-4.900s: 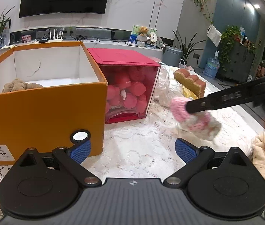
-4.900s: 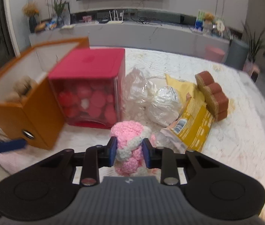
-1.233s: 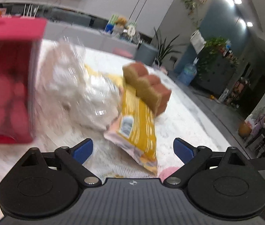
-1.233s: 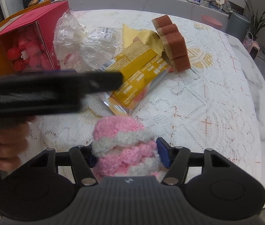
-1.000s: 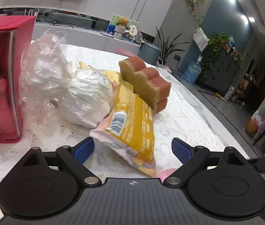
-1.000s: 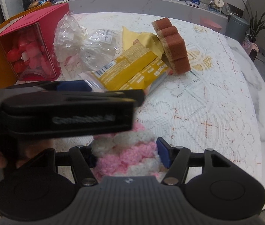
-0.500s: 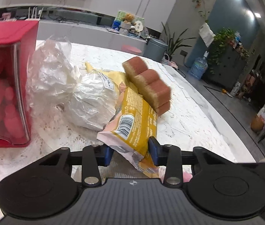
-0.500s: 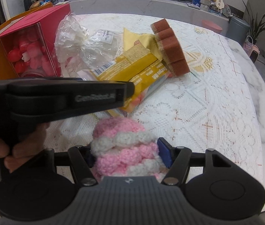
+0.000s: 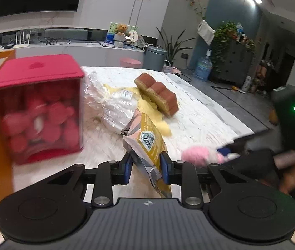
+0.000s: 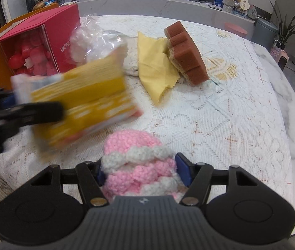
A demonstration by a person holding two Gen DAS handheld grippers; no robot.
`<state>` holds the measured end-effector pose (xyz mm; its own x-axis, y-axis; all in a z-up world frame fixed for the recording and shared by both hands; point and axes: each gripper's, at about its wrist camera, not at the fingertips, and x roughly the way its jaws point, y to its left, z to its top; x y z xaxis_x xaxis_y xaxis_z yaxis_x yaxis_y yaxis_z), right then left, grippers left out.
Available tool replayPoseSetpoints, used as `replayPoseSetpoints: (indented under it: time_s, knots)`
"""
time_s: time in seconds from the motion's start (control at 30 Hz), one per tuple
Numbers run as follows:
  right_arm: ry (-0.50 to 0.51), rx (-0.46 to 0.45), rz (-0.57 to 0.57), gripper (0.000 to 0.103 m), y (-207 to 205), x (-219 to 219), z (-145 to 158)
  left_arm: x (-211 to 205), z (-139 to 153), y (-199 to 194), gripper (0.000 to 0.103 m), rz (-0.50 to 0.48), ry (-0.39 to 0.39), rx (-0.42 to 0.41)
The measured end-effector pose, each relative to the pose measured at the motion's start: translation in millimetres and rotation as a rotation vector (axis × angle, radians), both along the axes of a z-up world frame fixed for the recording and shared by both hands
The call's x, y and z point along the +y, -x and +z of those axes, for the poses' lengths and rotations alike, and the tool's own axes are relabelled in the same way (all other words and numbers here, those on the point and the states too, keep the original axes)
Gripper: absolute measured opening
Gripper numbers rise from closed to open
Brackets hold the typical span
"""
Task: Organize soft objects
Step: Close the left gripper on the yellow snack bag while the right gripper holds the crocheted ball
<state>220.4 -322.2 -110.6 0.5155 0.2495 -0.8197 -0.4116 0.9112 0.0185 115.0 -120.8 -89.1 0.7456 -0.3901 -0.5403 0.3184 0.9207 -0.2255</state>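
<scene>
**Both grippers loaded: packet on left, knit on right**

While its jaws are closing, the left gripper (image 9: 147,167) is pinching the yellow packet (image 9: 149,145) at lower centre of its view, lifted clear of the lace cloth (image 10: 220,112). Left to right in the right wrist view: red box (image 10: 43,41), plastic bag (image 10: 97,37), yellow cloth (image 10: 155,68), brown sponge (image 10: 186,52). The right gripper (image 10: 142,171) is holding the pink-and-white knit piece (image 10: 137,166) at bottom centre.

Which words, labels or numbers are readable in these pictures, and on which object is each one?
"WOND", cut off by the clear plastic bag: white letters on the side of the red box.
Barcode on the yellow packet: digits too small to read.
Packet's white print in the right wrist view: blurred by motion, unreadable.
</scene>
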Motion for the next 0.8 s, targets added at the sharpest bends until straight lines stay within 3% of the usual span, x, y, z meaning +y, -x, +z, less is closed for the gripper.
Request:
replayPoseSetpoints:
  time_s: [0.23, 0.47, 0.6, 0.8]
  knots:
    - [0.006, 0.001, -0.011, 0.064, 0.2, 1.2, 0.1, 22.4, -17.4, 21.6, 0.032, -0.087, 0.054, 0.067]
    - [0.004, -0.001, -0.012, 0.064, 1.1, 0.6, 0.2, 18.7, -29.7, 11.2, 0.061, -0.091, 0.076, 0.095]
    - [0.002, -0.001, -0.006, 0.064, 0.4, -0.6, 0.2, 13.9, -32.6, -5.7, 0.066, -0.092, 0.073, 0.113]
    - [0.002, -0.002, -0.006, 0.065, 0.4, -0.5, -0.1, 2.7, -41.5, -28.1, 0.083, -0.034, 0.095, 0.101]
